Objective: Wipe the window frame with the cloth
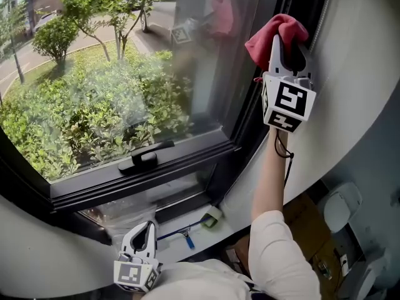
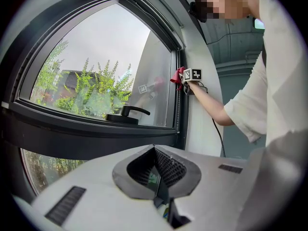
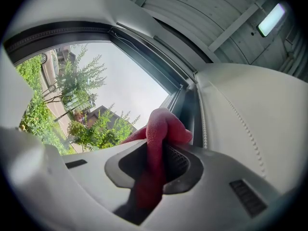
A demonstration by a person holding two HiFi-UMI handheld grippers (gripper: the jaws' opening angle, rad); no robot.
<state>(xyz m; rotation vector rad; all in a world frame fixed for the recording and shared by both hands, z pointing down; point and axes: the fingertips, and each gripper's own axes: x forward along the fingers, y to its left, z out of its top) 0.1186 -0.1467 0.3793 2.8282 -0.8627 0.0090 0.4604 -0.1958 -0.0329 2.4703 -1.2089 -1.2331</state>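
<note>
Up on right upright, head view: red fleecy cloth [image 1: 267, 37] clamped in white right gripper [image 1: 285, 54], pressed against dark metal window frame [image 1: 249, 108] next to curved white wall [image 1: 353, 74].
Arm, head view: raised along frame, forearm [image 1: 270, 174] bare, white sleeve at elbow.
Sill level, head view: white left gripper [image 1: 145, 231] held low near body, apart from frame; black lever window handle [image 1: 145, 159] on rail above it.
Jaws, left gripper view: left gripper [image 2: 160, 192] tongs together, nothing gripped.
Background, left gripper view: window handle [image 2: 128, 113] on lower rail; right gripper [image 2: 186, 76] and cloth [image 2: 177, 77] high on vertical frame member [image 2: 180, 110].
Jaws, right gripper view: right gripper [image 3: 156, 165] tongs closed on cloth [image 3: 161, 128], fabric bunched above tips.
Contact, right gripper view: cloth bulge touching dark frame channel [image 3: 188, 105], white wall [image 3: 250, 119] just beside.
</note>
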